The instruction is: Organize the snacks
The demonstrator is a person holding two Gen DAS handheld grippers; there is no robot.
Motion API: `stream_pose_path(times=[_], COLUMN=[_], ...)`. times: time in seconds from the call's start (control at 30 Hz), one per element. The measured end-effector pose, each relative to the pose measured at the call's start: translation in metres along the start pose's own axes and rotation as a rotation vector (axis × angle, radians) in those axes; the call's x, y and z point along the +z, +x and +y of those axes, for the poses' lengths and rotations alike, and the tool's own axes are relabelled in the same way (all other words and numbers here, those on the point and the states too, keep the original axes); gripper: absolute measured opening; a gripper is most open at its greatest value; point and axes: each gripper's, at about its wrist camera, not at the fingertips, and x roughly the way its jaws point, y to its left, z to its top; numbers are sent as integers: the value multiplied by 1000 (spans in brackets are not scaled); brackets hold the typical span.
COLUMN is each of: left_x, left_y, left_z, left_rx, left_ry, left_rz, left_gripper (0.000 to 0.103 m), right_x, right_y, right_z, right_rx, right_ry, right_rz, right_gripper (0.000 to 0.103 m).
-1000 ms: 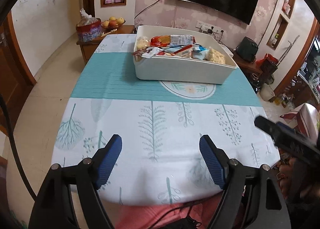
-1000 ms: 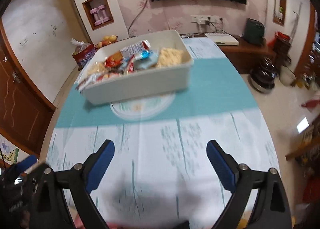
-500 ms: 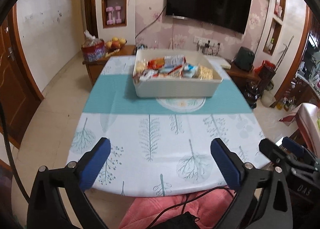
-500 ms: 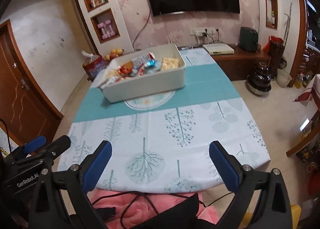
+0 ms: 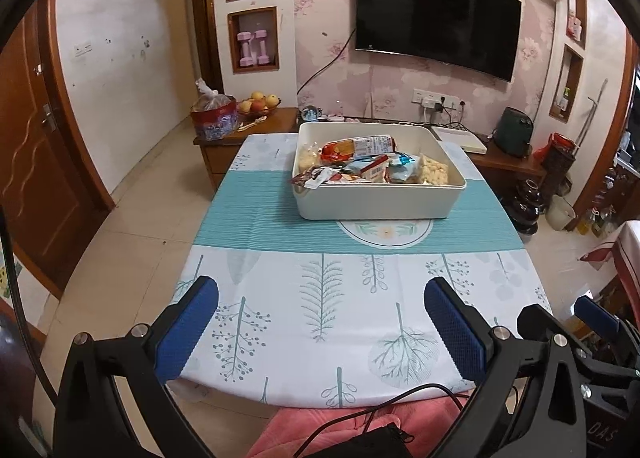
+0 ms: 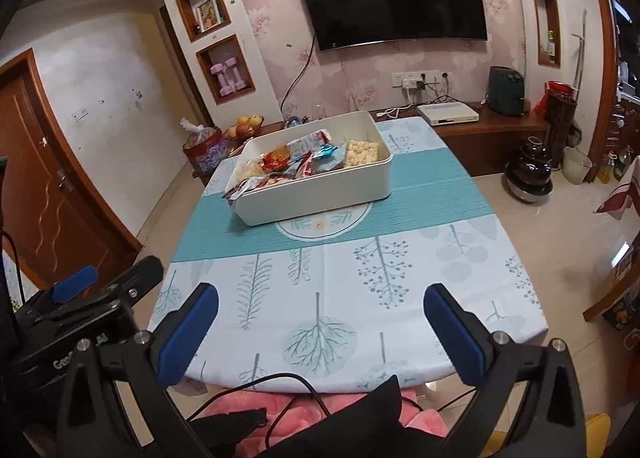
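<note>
Left wrist: my left gripper (image 5: pixel 320 322) and right gripper (image 6: pixel 320 322) gape empty; snack bin (image 5: pixel 380 199) well ahead. Retreat slowly, clearing cables.

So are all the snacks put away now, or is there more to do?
It looks nearly finished. The snack packets all sit in the white bin on the table, and I see none loose on the cloth. The left gripper and right gripper are open and empty. One wrapper hangs over the rim.
</note>
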Motion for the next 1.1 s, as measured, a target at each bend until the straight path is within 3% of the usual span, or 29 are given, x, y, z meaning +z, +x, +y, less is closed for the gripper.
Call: stream_pose_path(times=[1.1], left_x=[-6], left_y=[11], left_z=[9], left_rx=[23], left_ry=[-19], left_rz=[20], left_gripper=[102], right_x=[-5], right_y=[18], right_z=[6], right_rx=[-1], right_ry=[-6], right_rz=[55], right_gripper=[103])
